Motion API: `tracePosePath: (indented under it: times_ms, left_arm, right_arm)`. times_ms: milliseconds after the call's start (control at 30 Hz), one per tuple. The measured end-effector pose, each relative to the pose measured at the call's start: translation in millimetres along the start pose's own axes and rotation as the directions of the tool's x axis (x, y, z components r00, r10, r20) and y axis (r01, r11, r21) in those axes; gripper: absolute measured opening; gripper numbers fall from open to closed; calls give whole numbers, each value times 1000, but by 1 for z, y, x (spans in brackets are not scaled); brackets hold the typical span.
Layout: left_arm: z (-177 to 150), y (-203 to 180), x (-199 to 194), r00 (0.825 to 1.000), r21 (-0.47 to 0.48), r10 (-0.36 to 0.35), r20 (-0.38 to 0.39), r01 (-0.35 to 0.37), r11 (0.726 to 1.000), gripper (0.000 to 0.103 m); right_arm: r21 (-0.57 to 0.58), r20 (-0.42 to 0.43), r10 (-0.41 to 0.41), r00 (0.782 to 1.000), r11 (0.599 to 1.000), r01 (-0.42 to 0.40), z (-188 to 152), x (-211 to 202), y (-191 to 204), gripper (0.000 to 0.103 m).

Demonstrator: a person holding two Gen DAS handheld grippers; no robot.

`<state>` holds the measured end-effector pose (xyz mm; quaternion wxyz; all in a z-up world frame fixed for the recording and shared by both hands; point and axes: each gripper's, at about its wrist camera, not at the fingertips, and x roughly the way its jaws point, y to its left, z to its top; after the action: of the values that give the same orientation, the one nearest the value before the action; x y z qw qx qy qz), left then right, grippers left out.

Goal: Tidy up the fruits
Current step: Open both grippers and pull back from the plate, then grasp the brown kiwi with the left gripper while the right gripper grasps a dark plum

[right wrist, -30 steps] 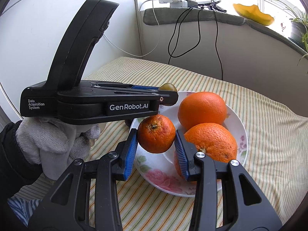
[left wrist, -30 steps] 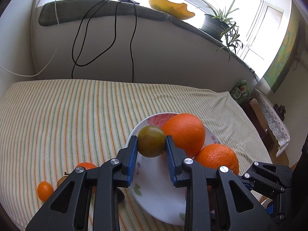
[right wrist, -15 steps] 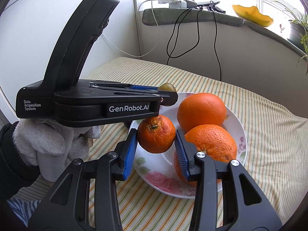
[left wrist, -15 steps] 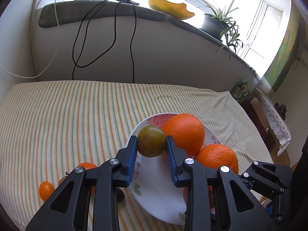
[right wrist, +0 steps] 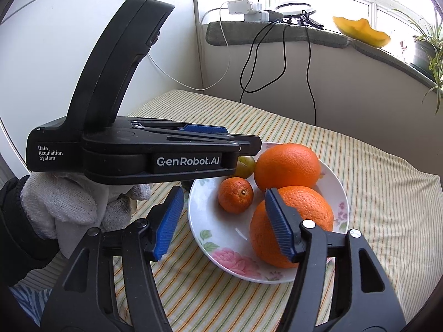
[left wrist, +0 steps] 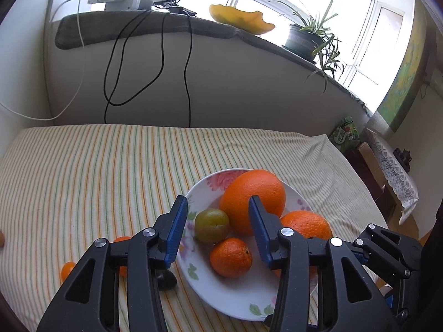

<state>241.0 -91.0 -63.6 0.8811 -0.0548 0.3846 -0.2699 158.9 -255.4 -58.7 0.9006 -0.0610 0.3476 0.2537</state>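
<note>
Both grippers hang over the near rim of the flowered plate (left wrist: 221, 296), jaws spread and holding nothing: the left gripper (left wrist: 217, 231) and the right gripper (right wrist: 224, 224). On the plate lie a small orange (left wrist: 230, 257) and a greenish fruit (left wrist: 211, 224), with two big oranges (right wrist: 287, 165) crowding 2 o'clock. Small fruits (left wrist: 67, 269) sit loose at 9 o'clock. Beyond, the striped cloth (left wrist: 97, 171) lies open up to the wall with its dangling cables (left wrist: 121, 61).
</note>
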Motion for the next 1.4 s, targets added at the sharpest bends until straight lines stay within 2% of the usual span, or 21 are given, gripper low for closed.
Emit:
tracePosePath:
  times_ms: [267,733,1033,1400]
  left_arm:
    - [-2,-3,-14,1000,7,11,22,-11,1000,44]
    - [-14,7,-61,995,2,60,79,-61,998,44]
    - [-28,45,-93,986,-53,129,101,-124,991,44]
    - [-62,102,-128,961,-144,259,96,-244,959,45]
  right_arm:
    - [-8,6,4,1000,1000,-4,-1,-9,6,64]
    - [-21,10,43,999,999,-43,-3,-21,30,64]
    - [-41,-1,75,997,996,-75,-5,-19,52,64]
    - [-83,-25,129,991,988,-131,0,-6,75,64]
